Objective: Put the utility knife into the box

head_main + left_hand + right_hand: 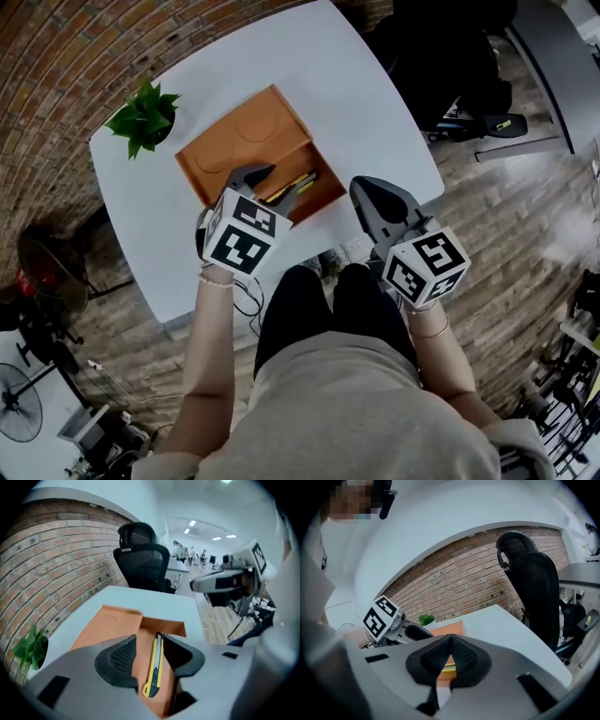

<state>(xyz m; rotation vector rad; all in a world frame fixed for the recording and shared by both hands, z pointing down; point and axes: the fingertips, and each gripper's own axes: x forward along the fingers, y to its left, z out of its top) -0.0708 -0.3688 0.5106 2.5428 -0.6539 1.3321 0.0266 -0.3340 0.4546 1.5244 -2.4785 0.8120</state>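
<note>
- Pale worktop (375,94) over brick floor (66,56) carries orange box (225,155), potted plant (145,114).
- Utility knife (154,667) lies inside the box; left gripper (151,648) above, jaws released.
- Right gripper (450,641): jaws clenched, empty.

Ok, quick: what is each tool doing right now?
Left tool: open, utility knife lies loose in the box.
Right tool: closed, empty.

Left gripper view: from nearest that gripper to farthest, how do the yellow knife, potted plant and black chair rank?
1. Utility knife, in the box, between the open jaws.
2. Potted plant, left, on the table.
3. Office chair, beyond the table's far edge.
</note>
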